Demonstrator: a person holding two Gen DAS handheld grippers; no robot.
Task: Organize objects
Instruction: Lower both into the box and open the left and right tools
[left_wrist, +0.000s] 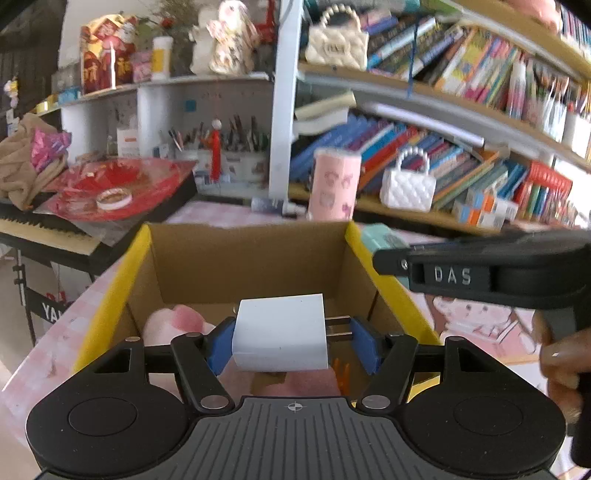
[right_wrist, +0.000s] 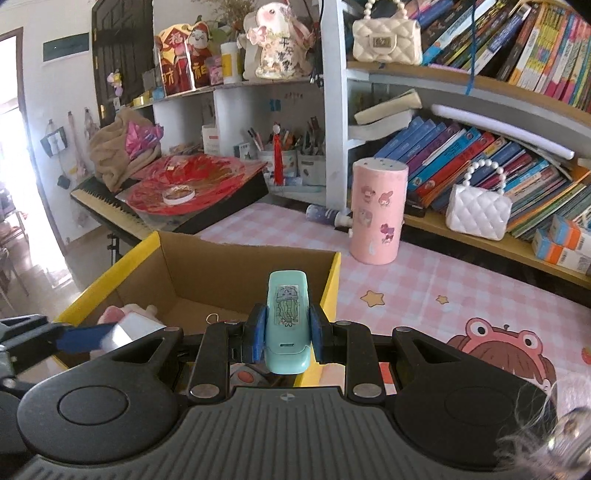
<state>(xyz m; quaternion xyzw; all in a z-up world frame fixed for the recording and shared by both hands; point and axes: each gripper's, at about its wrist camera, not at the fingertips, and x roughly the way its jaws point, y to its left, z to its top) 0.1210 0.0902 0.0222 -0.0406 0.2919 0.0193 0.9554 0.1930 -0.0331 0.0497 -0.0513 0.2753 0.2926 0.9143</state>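
Left gripper: the left gripper is clamped on a white plastic plug-in charger block, blue pads pressing its two sides, metal prongs pointing right toward the right-hand pad.
Charger's place: it hangs over the near end of the open brown cardboard box with yellow-edged flaps, so the way to go looks like straight down.
Right gripper: the right gripper is closed tight on a mint-green plastic stapler with a jellyfish sticker, gripped across its narrow width.
Stapler's axis: the long axis runs near to far, nose pointing away, over the box's right wall.
Which is nearer: judging from both views, the left gripper sits squarely above the box's opening, while the stapler rides the right edge and would need to shift left before release.
Inside the box: a pink-and-white soft plush toy lies at the near left; the floor to the far right looks free.
Beyond the box: a pink cylindrical sticker-covered container stands on the pink checked tablecloth, well apart.
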